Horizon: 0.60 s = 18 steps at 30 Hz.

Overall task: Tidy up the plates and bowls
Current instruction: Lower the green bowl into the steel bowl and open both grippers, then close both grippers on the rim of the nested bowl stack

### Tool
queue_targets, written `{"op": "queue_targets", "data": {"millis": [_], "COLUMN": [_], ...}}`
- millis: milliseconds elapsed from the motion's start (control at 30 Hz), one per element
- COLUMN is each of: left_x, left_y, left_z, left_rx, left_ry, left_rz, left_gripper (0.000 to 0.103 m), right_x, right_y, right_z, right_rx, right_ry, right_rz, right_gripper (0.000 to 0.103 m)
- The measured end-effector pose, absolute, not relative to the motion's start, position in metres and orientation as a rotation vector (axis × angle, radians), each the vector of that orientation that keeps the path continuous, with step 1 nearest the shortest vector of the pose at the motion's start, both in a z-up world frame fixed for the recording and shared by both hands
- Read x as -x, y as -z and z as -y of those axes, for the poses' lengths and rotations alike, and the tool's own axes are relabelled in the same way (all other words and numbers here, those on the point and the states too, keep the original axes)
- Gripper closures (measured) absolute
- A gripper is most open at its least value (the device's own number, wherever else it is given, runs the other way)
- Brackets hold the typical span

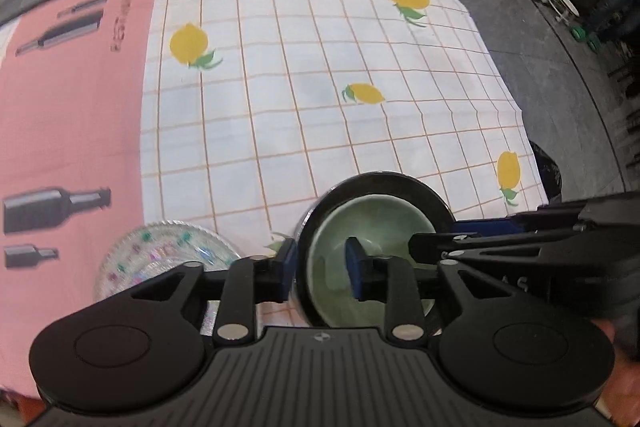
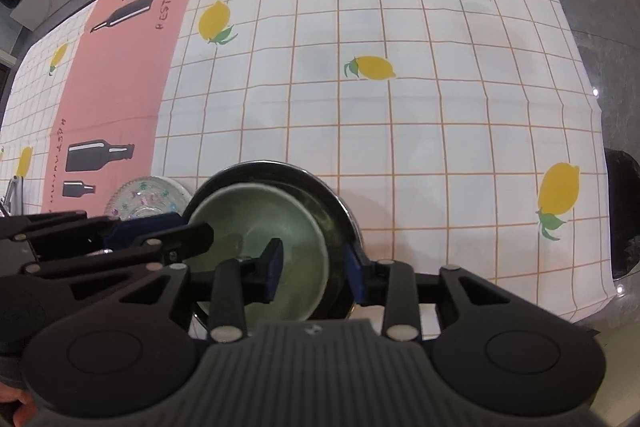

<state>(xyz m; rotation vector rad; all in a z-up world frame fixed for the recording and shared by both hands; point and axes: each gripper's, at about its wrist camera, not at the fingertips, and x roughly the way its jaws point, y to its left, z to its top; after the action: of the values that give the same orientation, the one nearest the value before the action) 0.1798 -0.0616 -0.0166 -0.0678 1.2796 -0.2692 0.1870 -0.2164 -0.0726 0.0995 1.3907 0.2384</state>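
While both hand-held grippers (image 1: 320, 261) (image 2: 316, 263) stand released, lemon-print tablecloth (image 2: 400, 127), green bowl (image 2: 280, 227), grey floor (image 1: 540, 75).

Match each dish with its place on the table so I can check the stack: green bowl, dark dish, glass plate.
Things:
1. green bowl
2. dark dish
3. glass plate

Places:
A. alone beside the stack, at the edge of the pink strip
B. nested inside another dish
C. on the cloth, holding a bowl

Pairs: 1-B, 2-C, 3-A
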Motion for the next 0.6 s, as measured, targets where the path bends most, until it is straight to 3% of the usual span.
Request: {"op": "queue_targets", "data": {"millis": [133,267,367,600], "left_x": [-0.178,-0.178,-0.177,-0.180], "left_y": [0.009,0.013,0.024,0.054], "left_z": [0.053,0.041,0.036,0.031], "left_rx": [0.053,0.103,0.143,0.238], "left_ry": [0.285,0.303,0.318,0.330], "left_rz": [-1.251,-1.258,-1.276,-1.311], "left_gripper": [0.045,0.039,0.038,0.038], "right_x": [-0.188,-0.191,-0.192,-0.190], "right_y": [0.069,0.067,0.071,0.106], "right_z": [0.220,0.225,0.230,0.239], "right_rx": [-0.136,-0.142,-0.169,-0.231], "right_ry": [-0.250,-0.235,-0.228,-0.206], "right_rz": [-1.390,-1.383,-1.391,-1.469], "right_gripper": [0.056,0.045,0.039,0.039]}}
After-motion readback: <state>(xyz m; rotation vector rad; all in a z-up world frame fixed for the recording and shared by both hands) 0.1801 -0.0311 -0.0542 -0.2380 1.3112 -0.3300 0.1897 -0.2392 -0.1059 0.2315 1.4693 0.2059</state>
